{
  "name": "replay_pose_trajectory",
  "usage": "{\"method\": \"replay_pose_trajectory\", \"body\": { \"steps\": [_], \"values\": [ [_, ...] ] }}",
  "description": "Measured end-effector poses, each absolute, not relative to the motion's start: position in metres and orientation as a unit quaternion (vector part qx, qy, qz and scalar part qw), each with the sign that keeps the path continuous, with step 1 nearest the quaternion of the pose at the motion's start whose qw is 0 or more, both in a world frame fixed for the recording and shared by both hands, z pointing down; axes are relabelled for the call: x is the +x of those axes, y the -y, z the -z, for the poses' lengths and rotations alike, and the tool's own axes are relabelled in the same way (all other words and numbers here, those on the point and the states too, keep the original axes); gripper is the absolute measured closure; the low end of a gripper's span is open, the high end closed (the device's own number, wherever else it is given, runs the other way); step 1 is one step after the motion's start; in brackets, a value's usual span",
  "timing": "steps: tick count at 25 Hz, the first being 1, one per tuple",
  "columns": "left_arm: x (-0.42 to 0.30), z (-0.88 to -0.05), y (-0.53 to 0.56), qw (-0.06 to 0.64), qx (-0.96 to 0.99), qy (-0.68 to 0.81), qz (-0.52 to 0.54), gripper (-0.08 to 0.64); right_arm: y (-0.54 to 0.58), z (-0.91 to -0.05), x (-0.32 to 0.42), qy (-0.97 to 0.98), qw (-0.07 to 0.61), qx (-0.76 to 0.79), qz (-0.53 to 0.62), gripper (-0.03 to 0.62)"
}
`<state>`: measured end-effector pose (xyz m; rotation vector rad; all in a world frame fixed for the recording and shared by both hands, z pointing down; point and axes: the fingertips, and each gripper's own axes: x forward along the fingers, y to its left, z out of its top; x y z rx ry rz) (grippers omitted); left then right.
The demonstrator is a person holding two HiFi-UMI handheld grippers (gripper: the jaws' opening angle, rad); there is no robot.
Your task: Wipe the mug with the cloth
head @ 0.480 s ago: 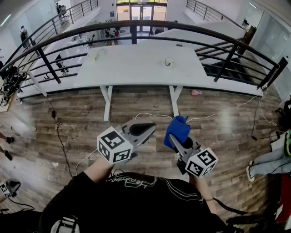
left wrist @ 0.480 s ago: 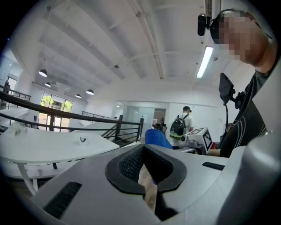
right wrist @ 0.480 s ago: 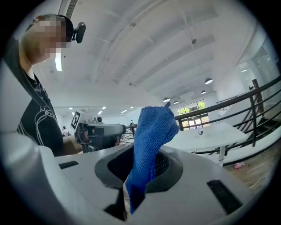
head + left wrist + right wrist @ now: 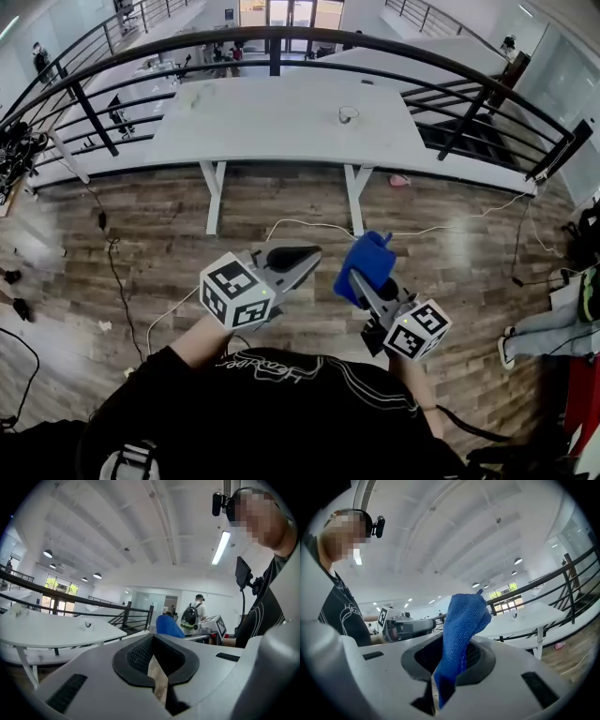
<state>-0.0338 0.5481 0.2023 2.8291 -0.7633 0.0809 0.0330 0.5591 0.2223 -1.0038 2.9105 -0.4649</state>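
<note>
The mug [image 4: 349, 114], small and pale, stands far off on a long white table [image 4: 272, 131]; it also shows as a tiny mug [image 4: 88, 625] in the left gripper view and as a distant mug [image 4: 514, 615] in the right gripper view. My right gripper [image 4: 354, 278] is shut on a blue cloth [image 4: 366, 261], which stands up out of the jaws as a folded cloth [image 4: 461, 630]. My left gripper [image 4: 307, 255] is held beside it, shut and with nothing between its jaws. Both are held at chest height over the floor, well short of the table.
A curved black railing [image 4: 281, 39] runs between me and the table. Below is a wooden floor [image 4: 141, 234] with white and black cables [image 4: 309, 223]. A person's legs [image 4: 553, 333] show at the right edge. Someone with a backpack [image 4: 191, 616] stands in the distance.
The head view has shifted slightly, so the table and mug sit a little higher in frame. Both grippers keep nearly the same pose, and the cloth is still held.
</note>
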Motion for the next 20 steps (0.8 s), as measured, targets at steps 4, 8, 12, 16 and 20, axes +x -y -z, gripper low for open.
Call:
{"method": "replay_pose_trajectory", "body": {
  "steps": [4,8,12,16,20],
  "values": [
    [-0.033,-0.206,-0.545,0.113,0.959,0.259,-0.029,0.554,-0.556,-0.226,0.034,-0.933,0.016,-0.320,0.162,0.538],
    [-0.036,-0.208,-0.542,0.121,0.958,0.261,-0.027,0.554,-0.556,-0.226,0.037,-0.932,0.015,-0.321,0.169,0.538],
    [-0.037,-0.212,-0.540,0.125,0.957,0.261,-0.025,0.554,-0.553,-0.230,0.041,-0.927,0.018,-0.327,0.181,0.538],
    [-0.042,-0.220,-0.526,0.136,0.953,0.270,-0.027,0.554,-0.540,-0.238,0.041,-0.926,0.016,-0.324,0.193,0.538],
    [-0.047,-0.227,-0.487,0.147,0.949,0.278,-0.027,0.554,-0.501,-0.245,0.041,-0.926,0.016,-0.320,0.200,0.538]
  ]
}}
